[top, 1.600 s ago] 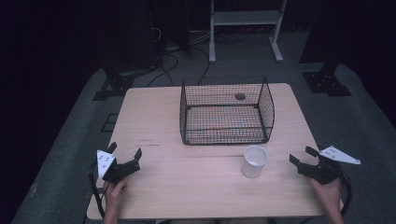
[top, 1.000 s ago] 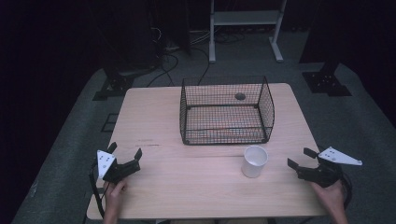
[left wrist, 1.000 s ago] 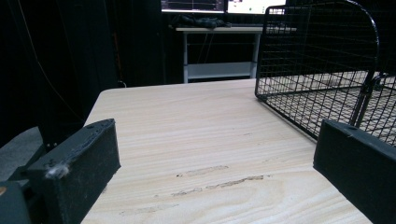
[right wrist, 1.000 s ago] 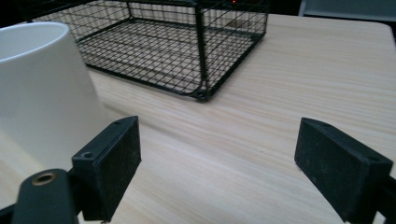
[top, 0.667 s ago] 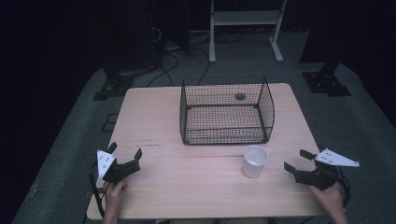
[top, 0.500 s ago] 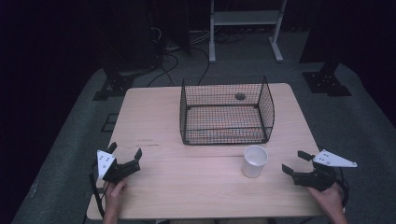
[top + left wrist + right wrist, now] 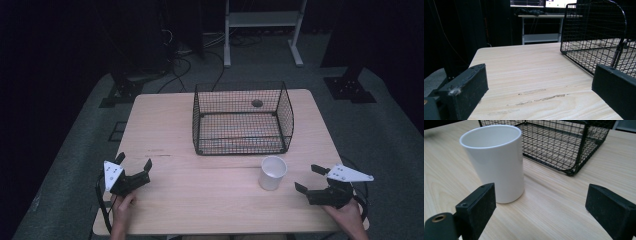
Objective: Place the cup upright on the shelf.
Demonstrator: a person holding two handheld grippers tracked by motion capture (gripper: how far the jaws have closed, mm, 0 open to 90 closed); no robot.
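reaching toward the white cup (image 7: 273,172), the right gripper (image 7: 314,179) has its jaws wide apart and holds nothing. the cup stands upright on the table (image 7: 210,200), near the front of the wire basket (image 7: 241,118). the left gripper (image 7: 134,167) rests wide open, empty. if one jaw hits the light cup, i think it can tip over.

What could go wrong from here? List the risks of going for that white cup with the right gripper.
1. The right gripper is open, but in the right gripper view the white cup sits toward one jaw, not centred; closing in like this might knock it over.
2. The wire basket stands close behind the cup, so a push forward could drive the cup against it.
3. The cup's smooth, tapered wall may slip in a light grip.
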